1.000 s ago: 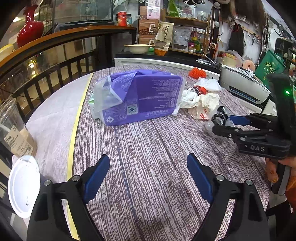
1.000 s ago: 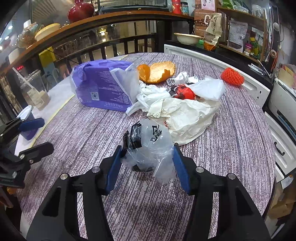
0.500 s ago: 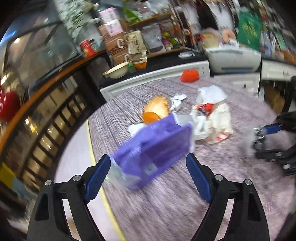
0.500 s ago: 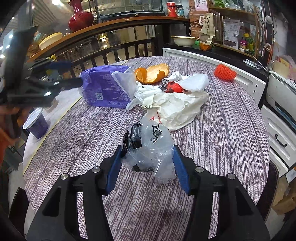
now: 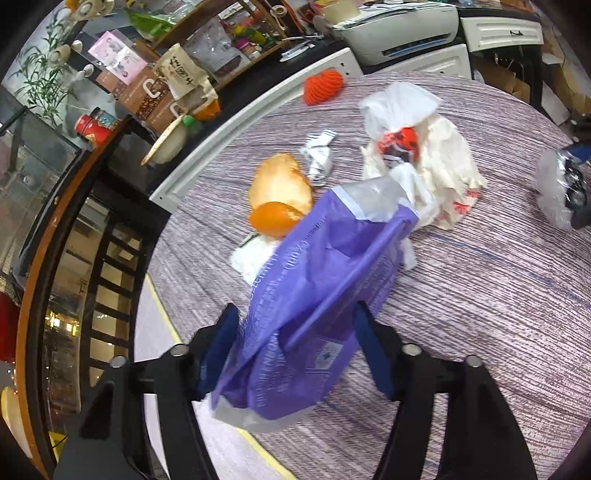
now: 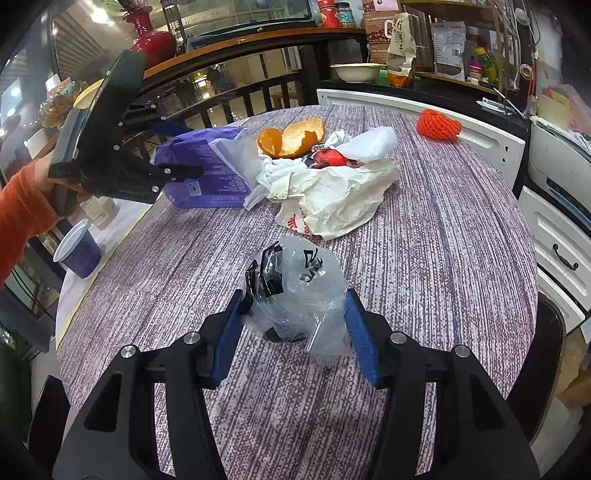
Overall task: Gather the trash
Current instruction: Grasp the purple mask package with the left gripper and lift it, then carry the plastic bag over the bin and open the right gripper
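A purple plastic package (image 5: 314, 295) lies on the round striped table (image 5: 480, 314). My left gripper (image 5: 295, 350) stands around its near end, jaws open, pads on either side of it. The package also shows in the right wrist view (image 6: 207, 173), with the left gripper (image 6: 177, 155) at it. My right gripper (image 6: 295, 328) is shut on a clear plastic bag (image 6: 299, 288) with black contents and holds it just above the table. Beyond lie orange peels (image 5: 277, 199), a white paper bag (image 5: 439, 166) with a red wrapper (image 5: 399, 142), foil (image 5: 317, 158) and an orange foam net (image 5: 323, 86).
A purple paper cup (image 6: 79, 249) stands on the white strip at the table's left edge. A wooden railing (image 5: 55, 229) runs behind the table. Cluttered shelves (image 6: 443, 40), a bowl (image 6: 356, 72) and a printer (image 5: 399, 27) stand at the back.
My left gripper swung up over the table and came down around the purple package's near end. My right gripper kept hold of the clear bag and barely moved.
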The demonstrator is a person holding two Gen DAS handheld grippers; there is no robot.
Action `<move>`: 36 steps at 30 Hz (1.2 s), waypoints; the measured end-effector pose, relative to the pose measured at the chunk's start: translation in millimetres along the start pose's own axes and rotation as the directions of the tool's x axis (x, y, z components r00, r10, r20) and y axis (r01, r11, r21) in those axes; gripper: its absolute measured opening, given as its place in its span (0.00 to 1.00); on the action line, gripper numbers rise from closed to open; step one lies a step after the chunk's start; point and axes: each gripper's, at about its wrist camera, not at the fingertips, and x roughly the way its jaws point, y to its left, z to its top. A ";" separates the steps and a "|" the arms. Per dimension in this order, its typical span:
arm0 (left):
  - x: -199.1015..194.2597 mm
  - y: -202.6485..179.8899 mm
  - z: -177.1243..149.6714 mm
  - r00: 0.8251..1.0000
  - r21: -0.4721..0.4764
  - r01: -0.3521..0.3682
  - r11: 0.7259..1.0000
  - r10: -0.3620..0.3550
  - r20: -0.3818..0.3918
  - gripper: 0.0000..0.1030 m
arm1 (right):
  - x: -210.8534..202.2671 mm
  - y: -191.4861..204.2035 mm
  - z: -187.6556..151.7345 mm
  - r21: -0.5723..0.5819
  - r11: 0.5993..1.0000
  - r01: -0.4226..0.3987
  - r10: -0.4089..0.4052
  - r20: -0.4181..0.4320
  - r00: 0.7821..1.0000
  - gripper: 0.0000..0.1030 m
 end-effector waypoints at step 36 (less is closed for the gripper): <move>-108.1 -90.8 -13.9 0.894 -0.403 0.327 0.855 -0.142 0.425 0.13 | -58.3 -40.5 -50.2 0.098 0.995 0.035 -0.050 0.152 0.987 0.53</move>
